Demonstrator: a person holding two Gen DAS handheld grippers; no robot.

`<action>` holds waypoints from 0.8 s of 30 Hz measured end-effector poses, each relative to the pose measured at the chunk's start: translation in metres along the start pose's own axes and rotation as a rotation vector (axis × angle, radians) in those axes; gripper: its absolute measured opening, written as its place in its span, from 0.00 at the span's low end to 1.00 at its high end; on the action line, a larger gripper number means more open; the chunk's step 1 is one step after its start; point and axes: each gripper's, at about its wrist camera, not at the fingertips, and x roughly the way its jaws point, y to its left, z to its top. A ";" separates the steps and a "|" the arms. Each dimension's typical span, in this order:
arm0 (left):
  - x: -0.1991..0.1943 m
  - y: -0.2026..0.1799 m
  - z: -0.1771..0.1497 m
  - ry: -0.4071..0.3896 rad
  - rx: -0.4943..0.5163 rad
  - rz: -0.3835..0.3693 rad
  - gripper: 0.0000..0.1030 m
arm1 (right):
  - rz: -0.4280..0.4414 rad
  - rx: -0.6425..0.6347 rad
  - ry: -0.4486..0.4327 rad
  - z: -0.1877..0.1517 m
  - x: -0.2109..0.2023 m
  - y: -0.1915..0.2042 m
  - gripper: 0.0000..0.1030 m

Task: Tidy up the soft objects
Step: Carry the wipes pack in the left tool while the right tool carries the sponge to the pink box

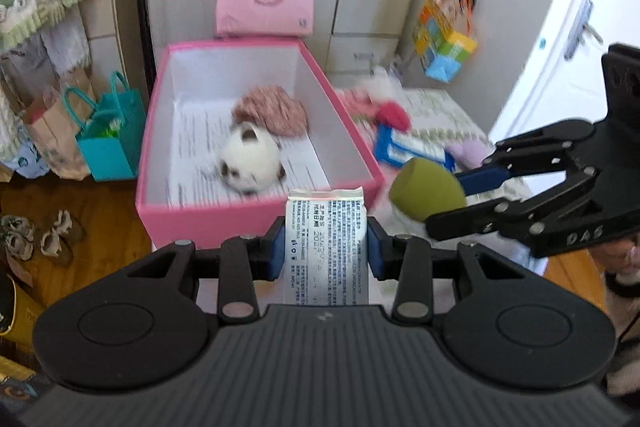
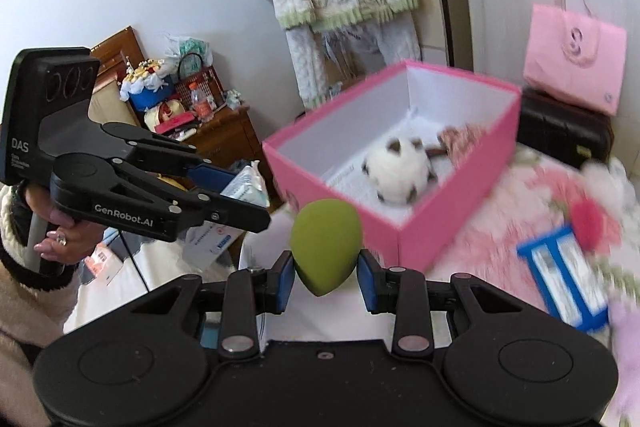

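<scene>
A white tissue pack (image 1: pixel 325 247) with printed text is standing upright, pinched at its sides, just before the near wall of the open pink box (image 1: pixel 256 219). A green egg-shaped sponge (image 2: pixel 325 251) is being held point-down beside that box. Inside are lying a white plush ball (image 1: pixel 250 159) with brown patches — touching a pinkish knitted piece (image 1: pixel 276 111).

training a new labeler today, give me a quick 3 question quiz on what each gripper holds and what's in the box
1. True or false: the left gripper grips a white printed tissue packet.
2. What does the right gripper hold? A) a green egg-shaped sponge B) a red ball C) nothing
3. Name the round item lying in the open pink cardboard box beside the pinkish knitted cloth.

Key: 1 true; 2 A, green egg-shaped sponge; 3 white fluffy plush with brown patches.
</scene>
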 end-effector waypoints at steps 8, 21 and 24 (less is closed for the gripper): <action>0.027 0.038 0.055 -0.102 -0.037 0.019 0.37 | -0.063 -0.049 -0.102 0.061 0.034 -0.010 0.37; 0.142 0.099 0.112 -0.080 -0.168 0.139 0.37 | -0.186 -0.116 -0.001 0.121 0.128 -0.076 0.37; 0.164 0.104 0.118 -0.035 -0.180 0.170 0.37 | -0.178 -0.095 0.044 0.128 0.152 -0.093 0.37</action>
